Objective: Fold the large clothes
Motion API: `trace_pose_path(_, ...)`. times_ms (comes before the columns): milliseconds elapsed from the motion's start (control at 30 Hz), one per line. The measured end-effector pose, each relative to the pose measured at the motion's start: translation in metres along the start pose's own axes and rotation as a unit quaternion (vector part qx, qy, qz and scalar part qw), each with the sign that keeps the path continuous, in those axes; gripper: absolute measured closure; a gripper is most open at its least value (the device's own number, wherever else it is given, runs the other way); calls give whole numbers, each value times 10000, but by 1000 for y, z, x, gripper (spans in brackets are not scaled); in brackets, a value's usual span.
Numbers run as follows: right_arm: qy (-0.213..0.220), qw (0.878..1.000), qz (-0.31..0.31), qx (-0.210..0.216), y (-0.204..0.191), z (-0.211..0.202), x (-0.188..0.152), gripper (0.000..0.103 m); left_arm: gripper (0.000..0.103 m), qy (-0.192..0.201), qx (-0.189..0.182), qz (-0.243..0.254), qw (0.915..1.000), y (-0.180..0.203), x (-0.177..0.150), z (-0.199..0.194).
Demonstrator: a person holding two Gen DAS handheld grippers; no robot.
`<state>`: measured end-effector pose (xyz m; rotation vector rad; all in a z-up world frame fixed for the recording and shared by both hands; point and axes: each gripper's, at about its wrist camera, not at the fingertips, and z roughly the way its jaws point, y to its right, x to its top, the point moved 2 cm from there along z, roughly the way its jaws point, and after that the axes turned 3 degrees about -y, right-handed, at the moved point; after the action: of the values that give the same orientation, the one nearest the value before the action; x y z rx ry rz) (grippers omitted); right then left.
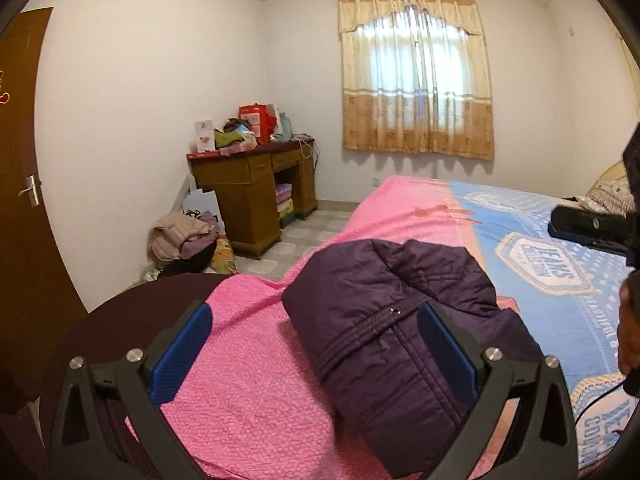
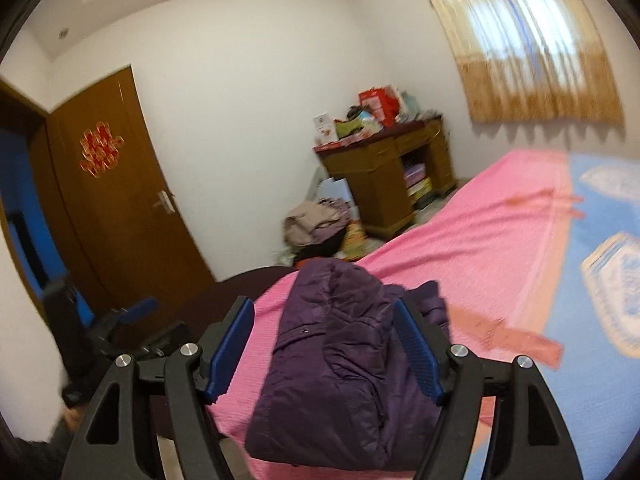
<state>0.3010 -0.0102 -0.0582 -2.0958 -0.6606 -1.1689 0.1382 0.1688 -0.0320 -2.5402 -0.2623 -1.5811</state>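
A dark purple padded jacket lies folded into a compact bundle on the pink blanket near the foot of the bed. My left gripper hovers above and in front of it with its blue pads wide apart and nothing between them. In the right wrist view the same jacket sits beyond my right gripper, whose jaws also stand apart and clear of the cloth. The right gripper shows at the right edge of the left wrist view, and the left gripper at the lower left of the right wrist view.
The bed has a blue printed sheet beyond the blanket. A wooden desk piled with boxes stands by the far wall, with a heap of clothes on the floor beside it. A brown door is at the left, a curtained window behind.
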Motion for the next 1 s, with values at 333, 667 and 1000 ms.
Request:
trace_pose_path(333, -58, 9973, -604, -423, -34, -16, -22, 30, 0, 46, -52, -86, 9999, 0, 2, -8)
trace_pose_path(667, 12, 9975, -576, -414, -36, -25, -24, 30, 0, 68, -89, -78, 9999, 3, 3, -12)
trace_pose_path(1000, -41, 9976, -560, -399, -36, -25, -26, 30, 0, 25, -131, -58, 9999, 7, 2, -12)
